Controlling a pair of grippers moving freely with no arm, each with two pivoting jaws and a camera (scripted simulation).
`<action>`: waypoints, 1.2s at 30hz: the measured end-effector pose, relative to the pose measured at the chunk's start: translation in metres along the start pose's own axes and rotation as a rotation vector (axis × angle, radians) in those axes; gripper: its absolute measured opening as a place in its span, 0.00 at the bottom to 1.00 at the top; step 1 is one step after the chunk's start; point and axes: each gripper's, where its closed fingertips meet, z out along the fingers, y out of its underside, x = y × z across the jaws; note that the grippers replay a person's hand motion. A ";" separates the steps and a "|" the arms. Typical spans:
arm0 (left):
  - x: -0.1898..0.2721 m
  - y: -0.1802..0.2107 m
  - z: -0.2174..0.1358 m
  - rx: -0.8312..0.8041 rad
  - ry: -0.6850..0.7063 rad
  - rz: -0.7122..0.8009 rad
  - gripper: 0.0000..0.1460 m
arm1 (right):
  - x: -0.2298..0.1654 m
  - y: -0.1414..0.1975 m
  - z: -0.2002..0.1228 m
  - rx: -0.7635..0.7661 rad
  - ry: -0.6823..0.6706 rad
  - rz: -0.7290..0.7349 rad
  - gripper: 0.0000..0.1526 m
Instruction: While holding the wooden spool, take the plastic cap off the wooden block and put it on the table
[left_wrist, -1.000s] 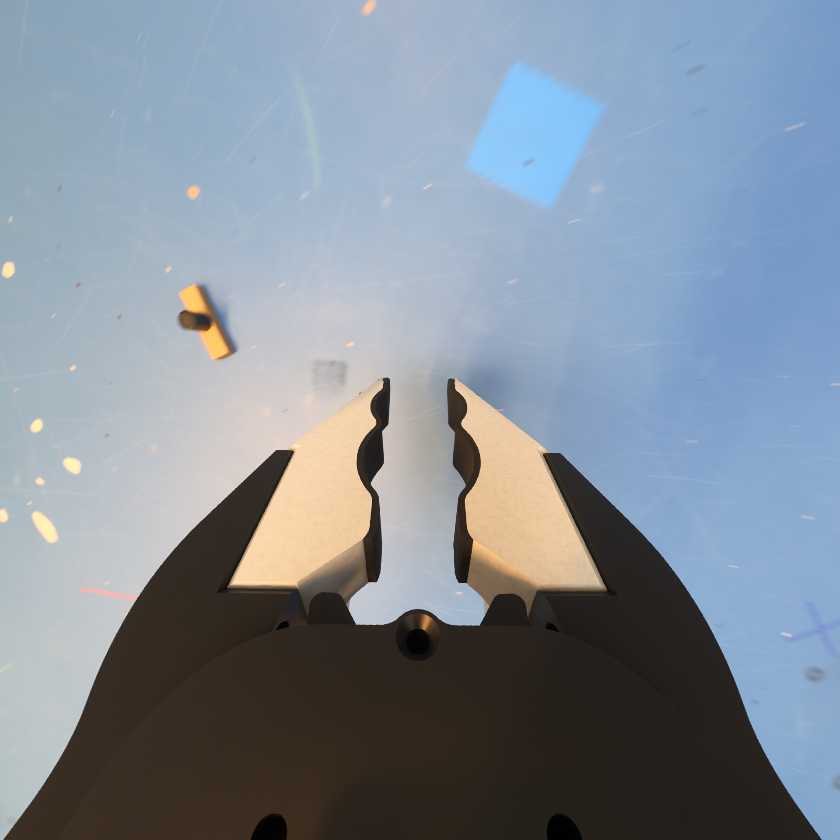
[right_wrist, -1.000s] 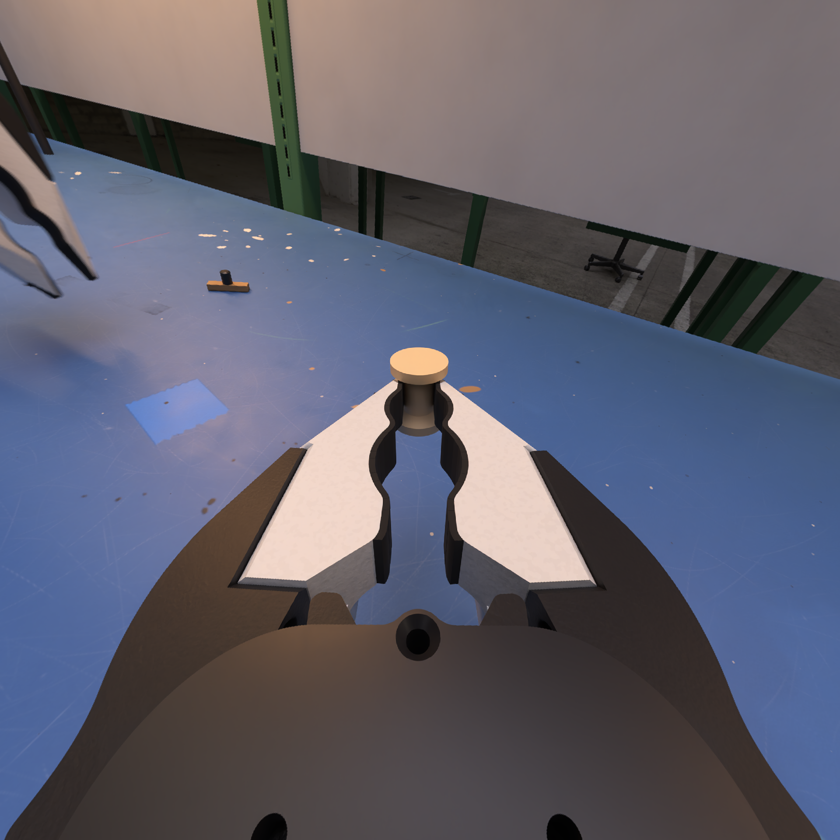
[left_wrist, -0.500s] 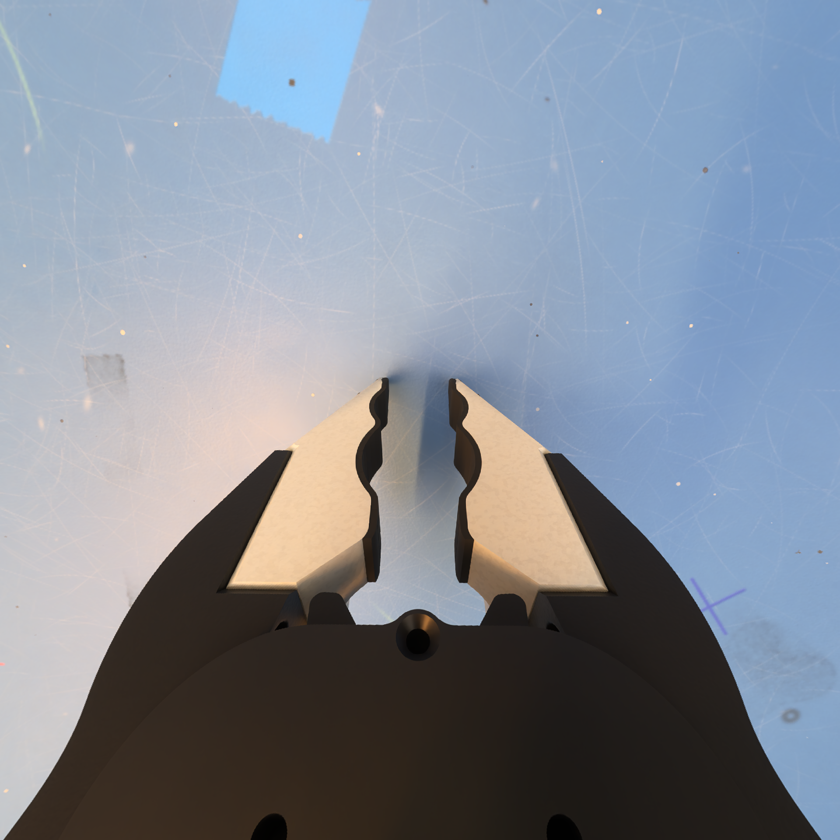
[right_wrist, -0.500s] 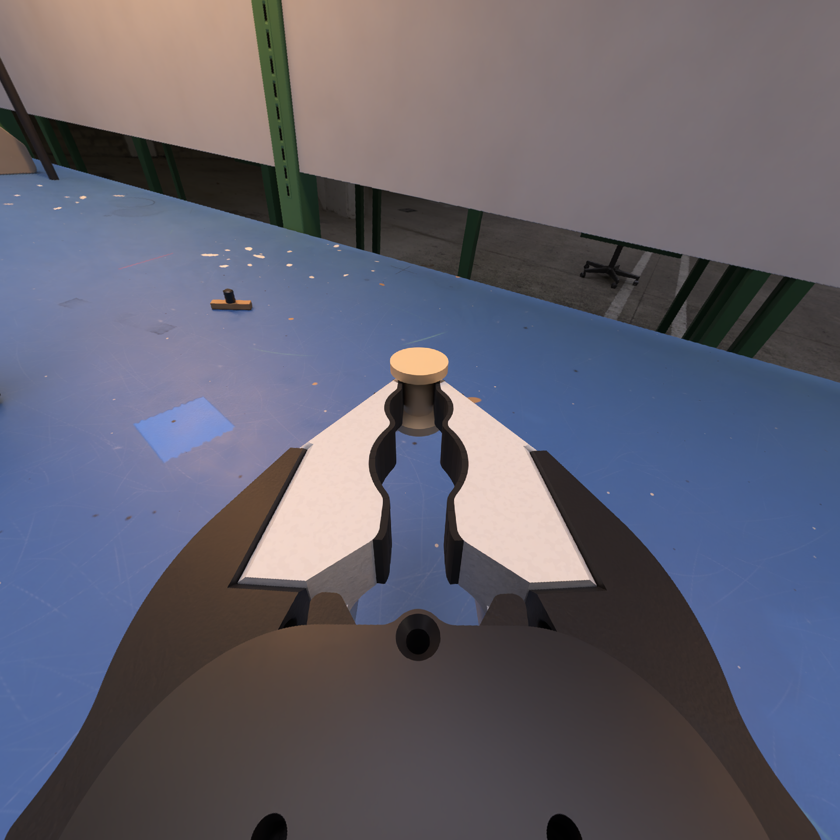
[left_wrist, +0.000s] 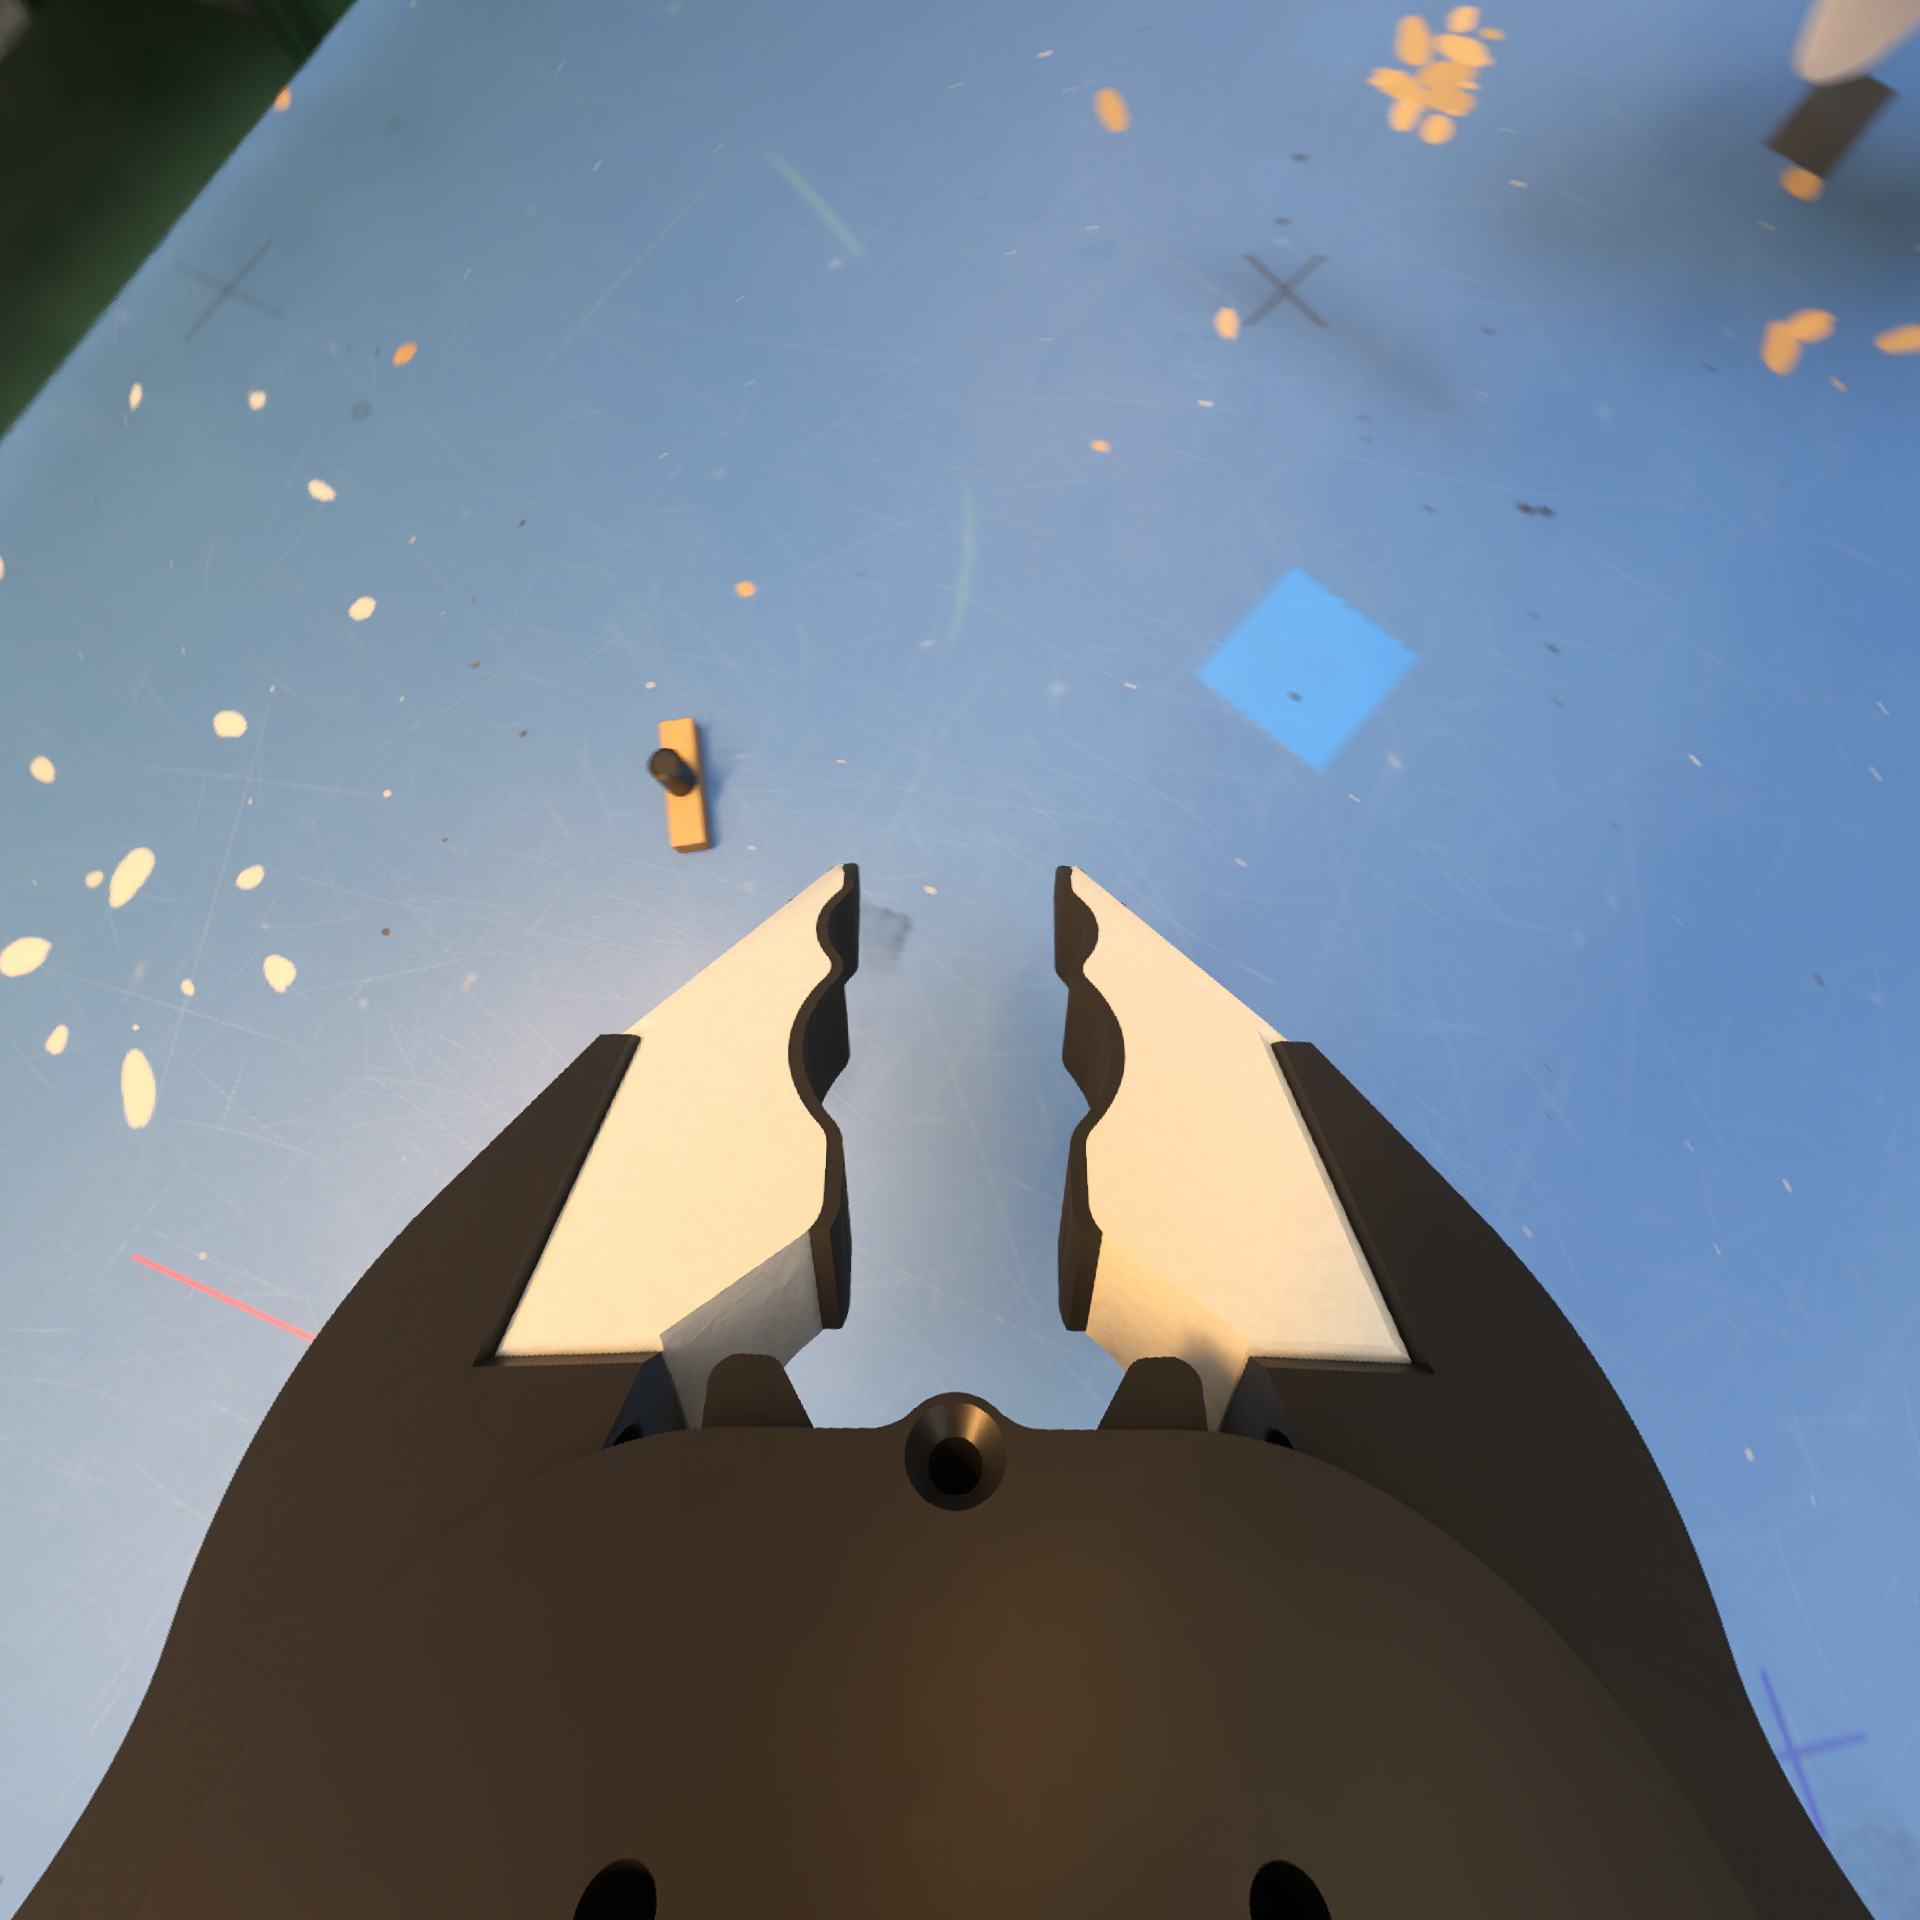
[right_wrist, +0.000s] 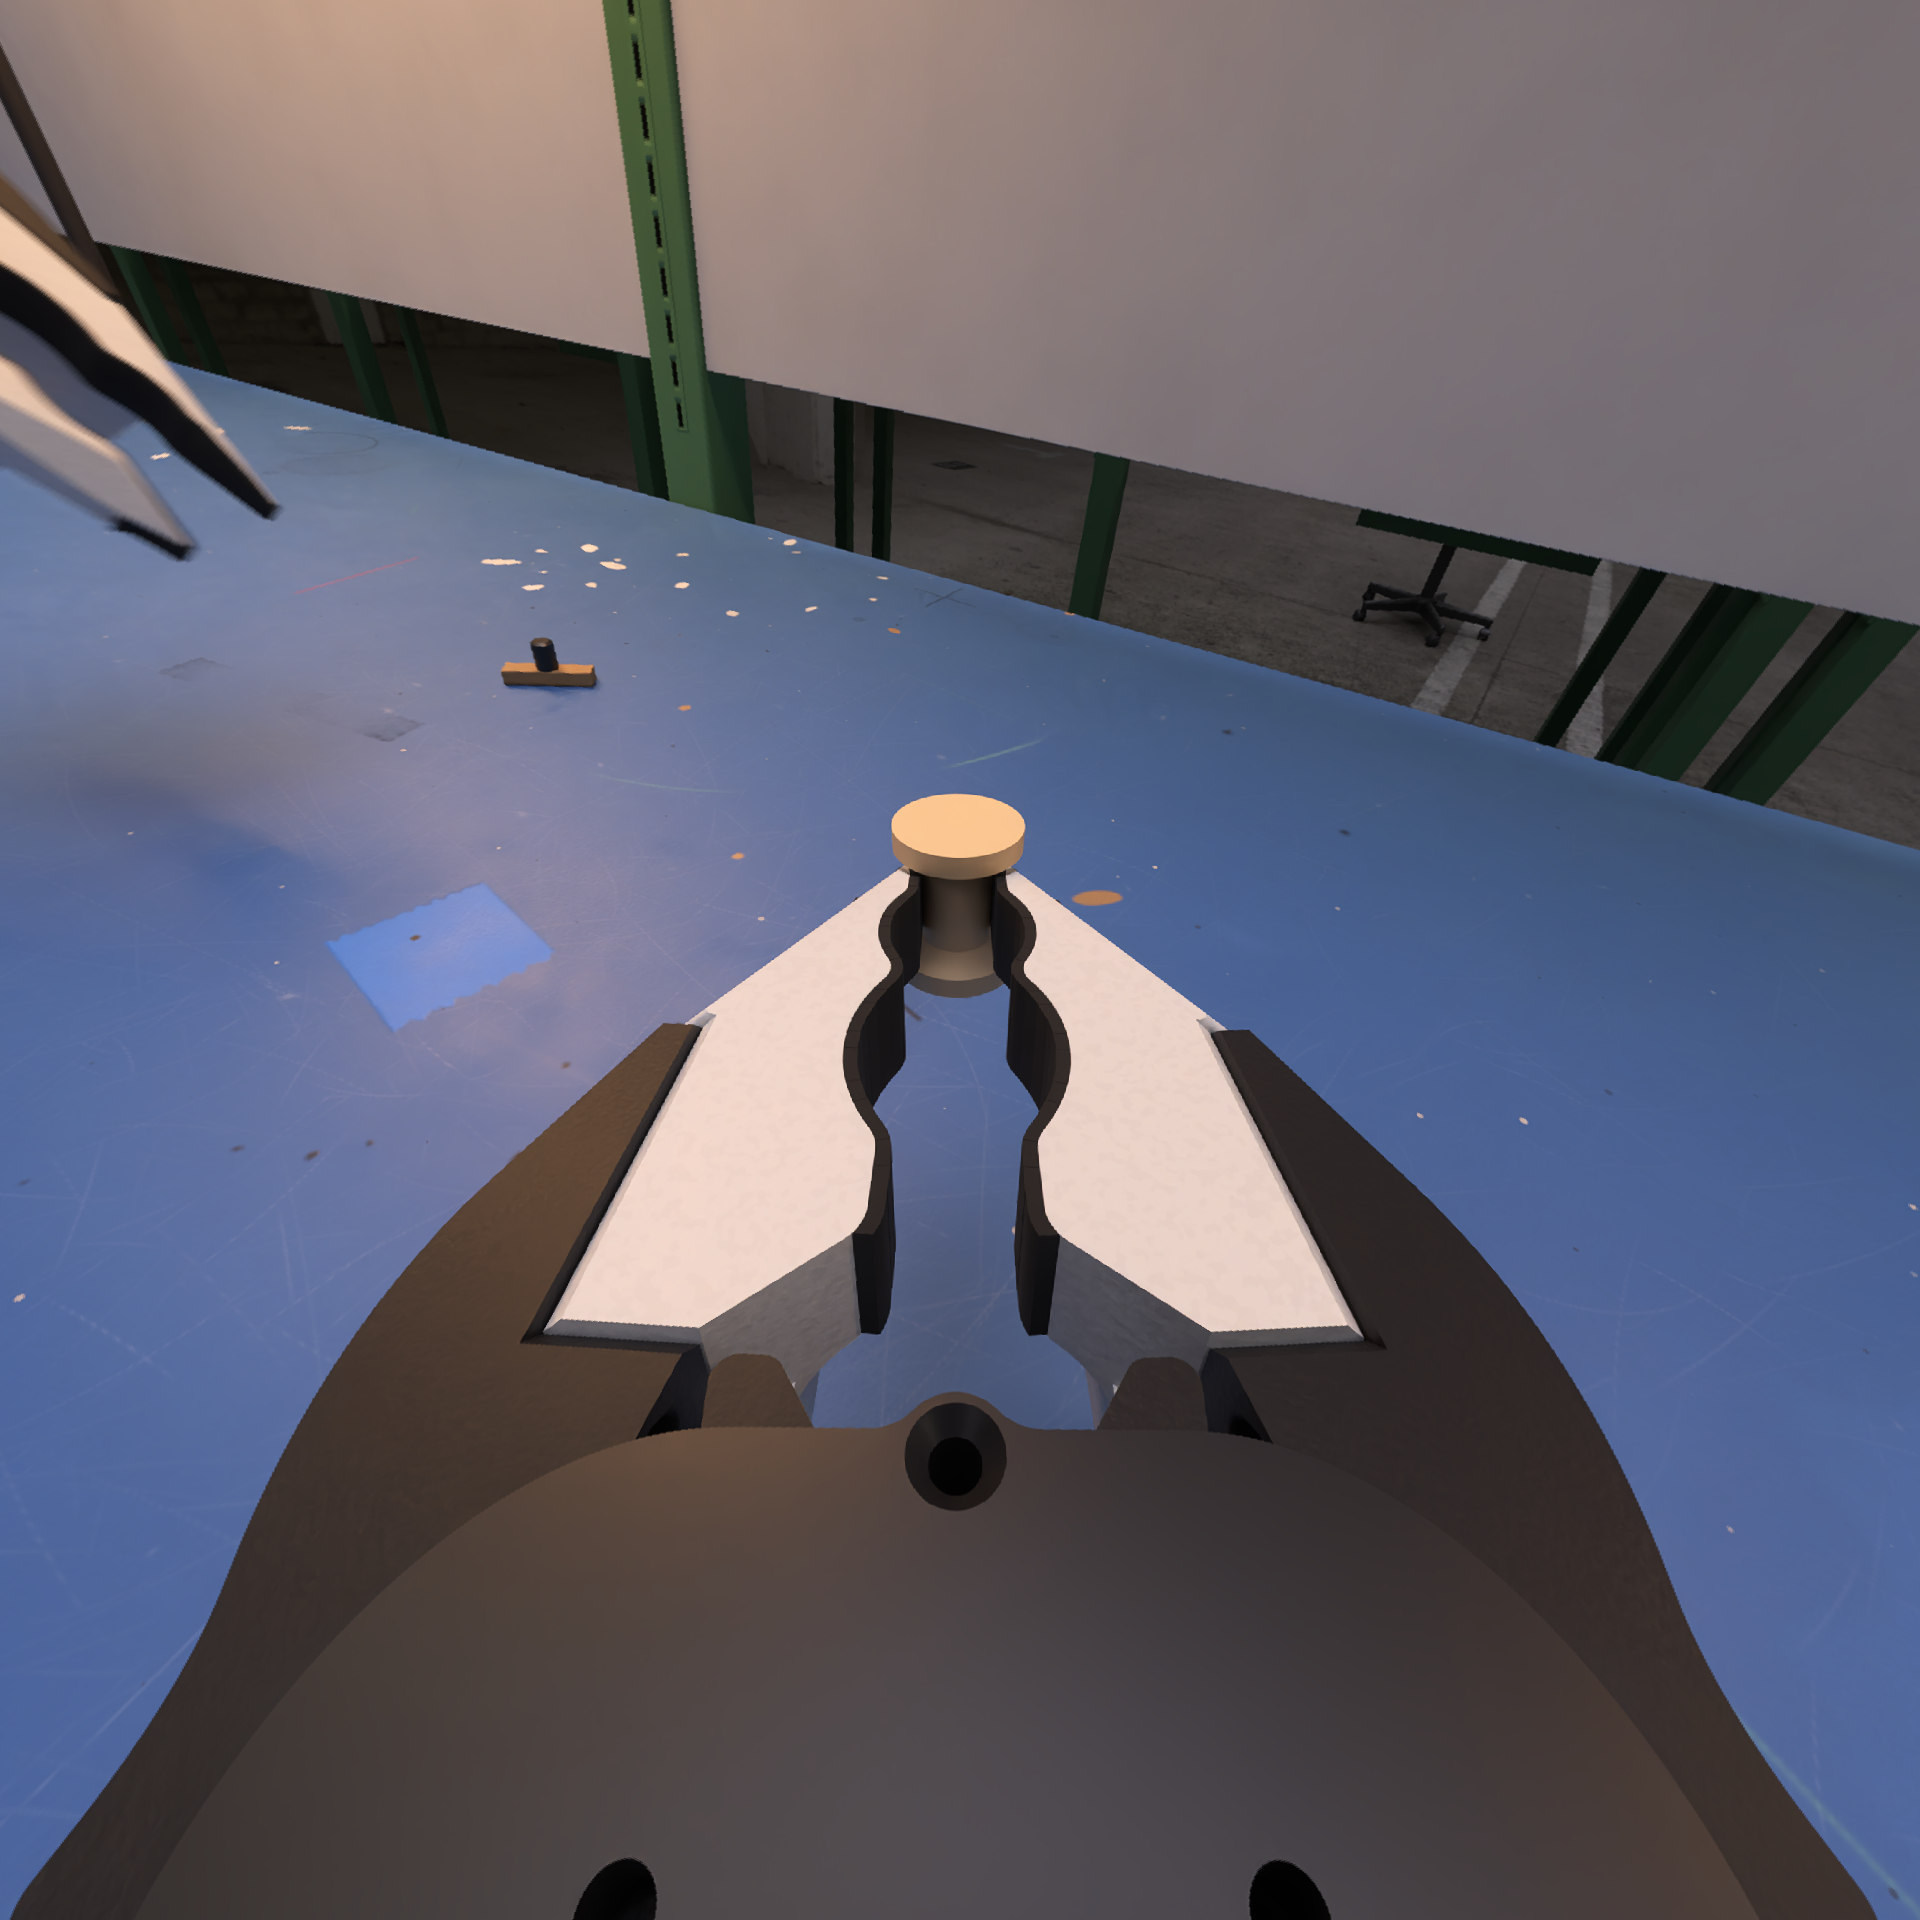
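Note:
A small flat wooden block (left_wrist: 686, 795) lies on the blue table (left_wrist: 1039, 468), with a dark plastic cap (left_wrist: 670, 769) standing on it. My left gripper (left_wrist: 956, 883) is open and empty, above the table, with the block ahead and to the left of its fingertips. In the right wrist view the block (right_wrist: 551, 675) and cap (right_wrist: 543, 652) sit far off to the left. My right gripper (right_wrist: 956, 899) is shut on the wooden spool (right_wrist: 957, 836), held upright above the table. The left gripper's fingers (right_wrist: 125, 416) show at the left edge of that view.
A light blue square patch (left_wrist: 1309, 665) lies on the table right of the block; it also shows in the right wrist view (right_wrist: 436, 951). Pale paint flecks (left_wrist: 135, 1086) dot the surface. The table's far edge (right_wrist: 1247, 665) runs before green posts (right_wrist: 665, 260). The right gripper's tip (left_wrist: 1839, 104) shows top right.
My left gripper has swung back so the block and cap are in its view again, and its jaws have opened wider. It has re-entered the right wrist view. The right gripper still holds the spool.

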 end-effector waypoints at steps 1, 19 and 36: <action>-0.011 -0.002 0.007 -0.016 0.003 -0.037 0.23 | -0.001 0.000 0.000 0.001 -0.002 -0.002 0.08; -0.080 0.017 0.092 -0.320 0.026 -0.219 0.09 | -0.001 0.001 -0.001 -0.001 -0.014 0.001 0.08; -0.066 -0.016 0.052 -0.199 0.041 -0.114 0.06 | -0.001 0.001 -0.001 -0.003 -0.012 0.003 0.08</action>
